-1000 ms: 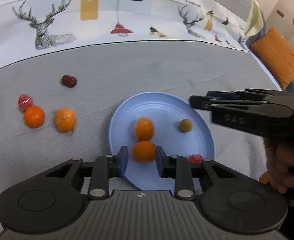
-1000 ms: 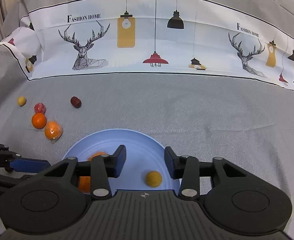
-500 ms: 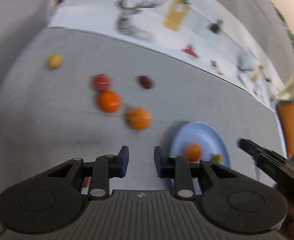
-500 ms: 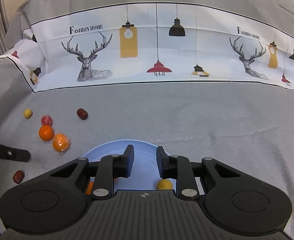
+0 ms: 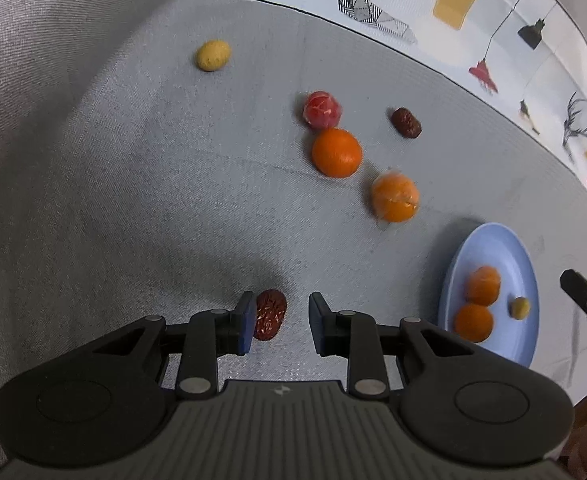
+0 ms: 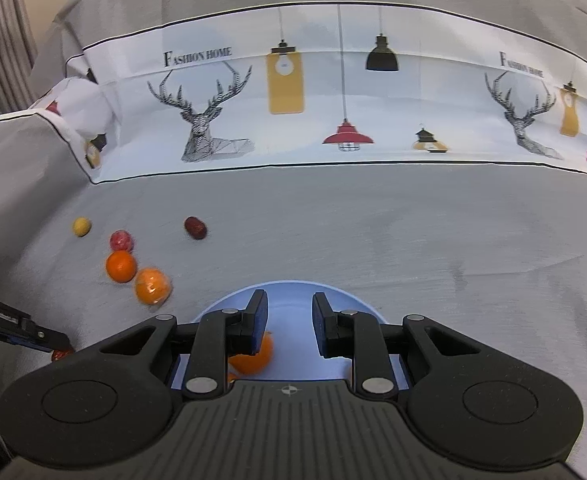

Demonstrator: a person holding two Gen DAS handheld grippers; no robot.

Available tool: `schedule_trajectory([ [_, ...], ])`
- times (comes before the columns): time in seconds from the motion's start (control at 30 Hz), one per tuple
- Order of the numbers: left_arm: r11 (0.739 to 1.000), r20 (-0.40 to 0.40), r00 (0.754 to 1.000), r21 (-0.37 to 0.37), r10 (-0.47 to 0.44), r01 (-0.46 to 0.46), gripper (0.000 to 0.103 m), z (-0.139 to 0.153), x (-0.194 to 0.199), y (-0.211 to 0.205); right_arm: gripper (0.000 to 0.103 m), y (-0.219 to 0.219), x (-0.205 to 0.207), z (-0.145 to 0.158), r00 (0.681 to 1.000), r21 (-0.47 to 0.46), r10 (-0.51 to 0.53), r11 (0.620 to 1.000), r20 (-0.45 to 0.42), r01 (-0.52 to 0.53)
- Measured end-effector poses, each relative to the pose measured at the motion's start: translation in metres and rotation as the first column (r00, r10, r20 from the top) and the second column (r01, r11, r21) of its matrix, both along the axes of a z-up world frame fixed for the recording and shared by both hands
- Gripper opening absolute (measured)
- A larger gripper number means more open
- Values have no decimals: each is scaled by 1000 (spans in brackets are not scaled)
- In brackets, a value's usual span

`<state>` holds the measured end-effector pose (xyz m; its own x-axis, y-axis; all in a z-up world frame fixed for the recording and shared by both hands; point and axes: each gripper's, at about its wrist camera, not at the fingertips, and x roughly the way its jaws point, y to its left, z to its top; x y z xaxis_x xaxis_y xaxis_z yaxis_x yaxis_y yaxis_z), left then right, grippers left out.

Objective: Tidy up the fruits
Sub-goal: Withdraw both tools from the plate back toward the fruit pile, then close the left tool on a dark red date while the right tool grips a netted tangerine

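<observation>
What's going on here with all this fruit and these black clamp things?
A person holds a two-finger gripper in each hand and is gathering fruit onto a blue plate. The plate holds two oranges and a small yellowish fruit. The left gripper, open, is lined up on a wrinkled red date lying on the grey cloth. The right gripper hovers open over the plate, holding nothing. Two more oranges, a red fruit, another date and a yellow fruit lie loose on the cloth.

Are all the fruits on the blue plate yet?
Not yet. The blue plate has two oranges and a small yellow-green fruit. The left gripper is open around a red date, not holding it. Five more fruits lie on the grey cloth.
</observation>
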<state>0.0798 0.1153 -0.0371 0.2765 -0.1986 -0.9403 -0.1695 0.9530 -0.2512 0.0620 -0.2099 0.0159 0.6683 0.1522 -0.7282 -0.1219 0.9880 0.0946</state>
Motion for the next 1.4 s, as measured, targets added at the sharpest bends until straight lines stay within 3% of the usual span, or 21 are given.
schedule_trajectory([
  [0.2,999,-40,999,28,-14,15,30,-7,1,-5,26,10,3,-1,1000,15,21,1000,-6,-21],
  [0.27,999,-47,999,36,-21,23,22,-9,3,-7,26,15,5,-1,1000,20,31,999,-7,-30],
  [0.53,999,20,999,21,39,-39,22,1,7,-1,26,57,16,-9,993,38,116,993,-14,-116],
  [0.73,1000,-17,999,16,27,-27,22,-8,12,-7,27,97,32,-21,982,51,187,981,-37,-185],
  [0.8,1000,-24,1000,22,20,-19,22,-10,13,-9,30,107,39,-28,978,40,202,979,-46,-200],
  [0.9,1000,-29,999,18,23,-23,22,-12,14,-8,44,119,49,-36,974,17,222,975,-51,-221],
  [1.4,1000,-38,999,17,13,-12,22,-17,17,-11,47,141,84,-75,961,-24,246,968,-127,-251],
])
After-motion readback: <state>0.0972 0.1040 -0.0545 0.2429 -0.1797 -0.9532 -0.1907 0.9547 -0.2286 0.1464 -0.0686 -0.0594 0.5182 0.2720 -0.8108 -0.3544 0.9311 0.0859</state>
